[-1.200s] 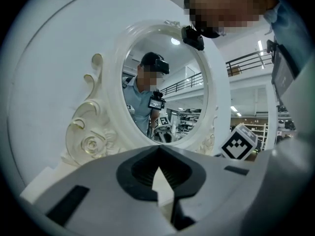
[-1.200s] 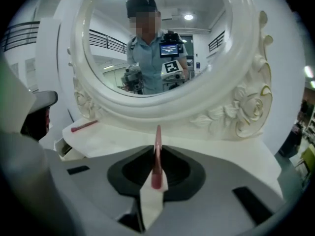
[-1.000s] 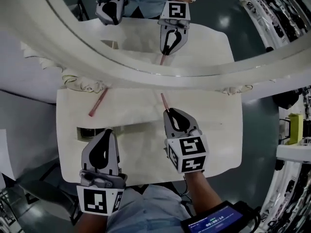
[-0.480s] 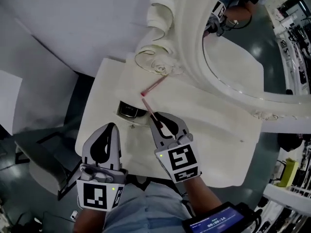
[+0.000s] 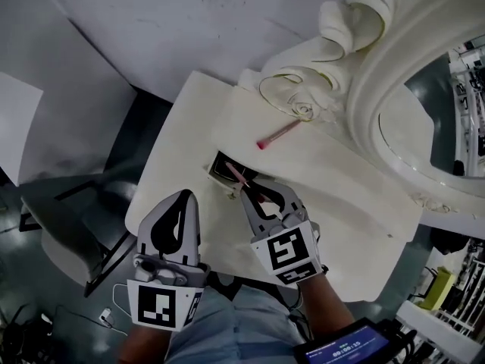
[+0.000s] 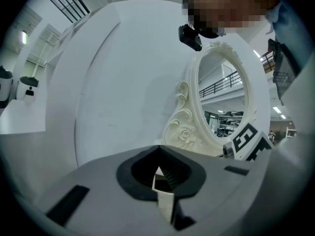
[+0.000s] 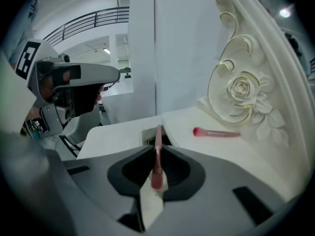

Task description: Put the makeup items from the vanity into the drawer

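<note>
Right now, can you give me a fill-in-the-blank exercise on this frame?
1. The right claw is shut on a ___ makeup stick.
2. Its tip reaches over the open ___.
3. The left claw is shut and holds ___.
4. Another stick lies beside the carved ___.
Missing: pink; drawer; nothing; rose.

I can't tell what lies inside the dark drawer [image 5: 220, 170]. My right gripper [image 5: 256, 194] covers its 5 o'clock corner and the rear end of the pink pencil [image 5: 238, 176]. The mirror [image 5: 428, 123] runs off the head view's edge at 3 o'clock.
</note>
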### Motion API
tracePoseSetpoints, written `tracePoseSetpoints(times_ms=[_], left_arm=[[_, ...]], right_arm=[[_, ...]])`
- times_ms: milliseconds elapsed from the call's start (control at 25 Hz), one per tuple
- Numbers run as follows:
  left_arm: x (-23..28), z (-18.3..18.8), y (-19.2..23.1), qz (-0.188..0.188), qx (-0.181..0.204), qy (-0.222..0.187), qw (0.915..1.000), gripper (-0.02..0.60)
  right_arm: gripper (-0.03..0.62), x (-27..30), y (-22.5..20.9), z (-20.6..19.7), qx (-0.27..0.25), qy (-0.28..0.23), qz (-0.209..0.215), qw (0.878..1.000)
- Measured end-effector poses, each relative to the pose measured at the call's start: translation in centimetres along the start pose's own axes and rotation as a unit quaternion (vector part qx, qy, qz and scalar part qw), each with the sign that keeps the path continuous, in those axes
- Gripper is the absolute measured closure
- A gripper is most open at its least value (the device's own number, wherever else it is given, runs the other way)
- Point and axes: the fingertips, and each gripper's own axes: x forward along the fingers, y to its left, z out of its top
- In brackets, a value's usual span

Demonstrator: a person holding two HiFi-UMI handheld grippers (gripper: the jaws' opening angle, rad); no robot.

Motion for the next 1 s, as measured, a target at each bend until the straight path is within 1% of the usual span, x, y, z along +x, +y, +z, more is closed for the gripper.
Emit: tracePoseSetpoints(times_ms=[120,240,280,480,720,1000], left_arm=[[0.3,-0.5,0.3,0.003,-0.004,0.006,1.0,0.581],[0.6,-0.5,0.7,0.003,-0.004,0.009,0.9999,0.581],[0.7,-0.5,0.7,0.002,-0.003,0.009,1.0,0.581],[1.3,-0.1,0.0,-0.01,0.003,0.009,0.9999,0.581],[2.6,1.4,-1.9,-0.043,0.02,0.002,0.9989,0.581],[5.7,3.4,-5.4,-0.088,0.05,-0.011,0.9948,0.581]], right_arm=[[0.545,0.6,-0.2,-0.5,0.005,0.008,0.002,1.0],[0.483,1.0,-0.4,-0.3,0.015,0.008,-0.001,1.0],[0.476,1.0,-0.5,-0.2,0.019,0.006,-0.001,1.0],[0.476,0.4,-1.0,0.0,0.031,-0.002,-0.007,0.999],[0.477,-1.4,-2.5,0.7,0.058,-0.021,-0.03,0.998],[0.479,-5.8,-5.3,0.5,0.095,-0.053,-0.066,0.992]])
